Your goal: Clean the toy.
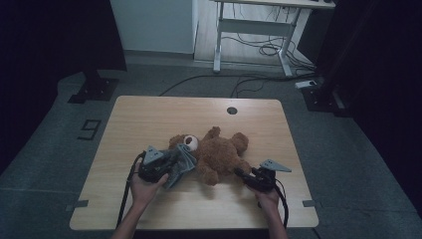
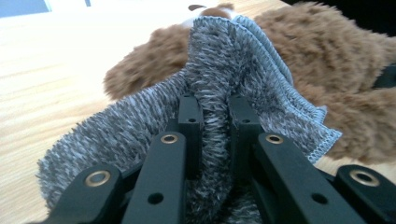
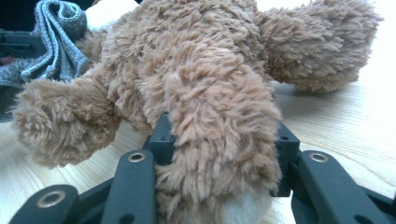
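Observation:
A brown teddy bear (image 1: 219,152) lies on the wooden table (image 1: 144,119), its head toward the left. A grey fuzzy cloth (image 1: 182,162) is draped against the bear's head. My left gripper (image 1: 169,165) is shut on that cloth, and a fold of the cloth (image 2: 224,70) is pinched between the jaws of this left gripper (image 2: 215,105). The bear's fur (image 2: 327,56) lies just behind it. At the bear's lower right, my right gripper (image 1: 242,174) holds one leg. That leg (image 3: 219,116) fills the gap between the jaws of the right gripper (image 3: 224,137).
A round cable hole (image 1: 232,110) sits near the table's far edge. Beyond the table, a white desk frame (image 1: 254,27) stands over loose cables (image 1: 249,79) on the floor. A dark stand base (image 1: 94,89) is at the far left.

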Demonstrator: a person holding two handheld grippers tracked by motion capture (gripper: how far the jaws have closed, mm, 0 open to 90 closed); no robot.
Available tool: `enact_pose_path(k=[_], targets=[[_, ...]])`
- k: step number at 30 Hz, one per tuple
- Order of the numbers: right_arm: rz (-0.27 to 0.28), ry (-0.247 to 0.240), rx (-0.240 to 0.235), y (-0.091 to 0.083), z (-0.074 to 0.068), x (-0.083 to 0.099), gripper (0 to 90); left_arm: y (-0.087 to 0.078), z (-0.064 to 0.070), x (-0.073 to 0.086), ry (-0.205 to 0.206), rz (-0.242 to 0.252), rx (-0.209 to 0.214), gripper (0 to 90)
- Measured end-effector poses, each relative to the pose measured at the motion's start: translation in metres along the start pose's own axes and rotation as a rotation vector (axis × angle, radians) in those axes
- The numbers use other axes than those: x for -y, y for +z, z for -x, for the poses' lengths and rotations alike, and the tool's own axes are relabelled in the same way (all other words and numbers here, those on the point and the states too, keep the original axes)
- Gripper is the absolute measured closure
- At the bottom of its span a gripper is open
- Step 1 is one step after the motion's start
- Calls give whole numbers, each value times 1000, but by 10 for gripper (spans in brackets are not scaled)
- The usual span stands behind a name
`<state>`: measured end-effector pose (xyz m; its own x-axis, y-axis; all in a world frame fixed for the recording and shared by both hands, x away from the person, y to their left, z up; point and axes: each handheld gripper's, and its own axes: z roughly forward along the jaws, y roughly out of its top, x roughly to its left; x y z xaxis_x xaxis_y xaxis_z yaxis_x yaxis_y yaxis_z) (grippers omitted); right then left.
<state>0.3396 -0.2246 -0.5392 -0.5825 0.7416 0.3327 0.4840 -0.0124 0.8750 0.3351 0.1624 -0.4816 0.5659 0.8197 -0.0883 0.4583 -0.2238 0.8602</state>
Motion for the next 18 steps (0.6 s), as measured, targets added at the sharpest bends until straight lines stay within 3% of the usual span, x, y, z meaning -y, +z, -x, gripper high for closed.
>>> enact_pose_path(k=[6, 9, 11, 15, 17, 18], targets=[[-1, -2, 0, 0, 0, 0, 568, -6, -13, 5, 1, -22, -50, 783], [-2, -2, 0, 0, 0, 0, 567, -12, -25, 11, -41, -24, -57, 783], [-2, -2, 0, 0, 0, 0, 567, -13, -26, 12, -57, -16, -49, 783], [0, 0, 1, 0, 0, 0, 567, -19, -17, 1, -58, 27, -9, 783], [0, 0, 1, 0, 0, 0, 567, -15, -2, -15, -29, 47, 25, 783], [0, 0, 1, 0, 0, 0, 567, -15, -2, -15, -29, 47, 25, 783]])
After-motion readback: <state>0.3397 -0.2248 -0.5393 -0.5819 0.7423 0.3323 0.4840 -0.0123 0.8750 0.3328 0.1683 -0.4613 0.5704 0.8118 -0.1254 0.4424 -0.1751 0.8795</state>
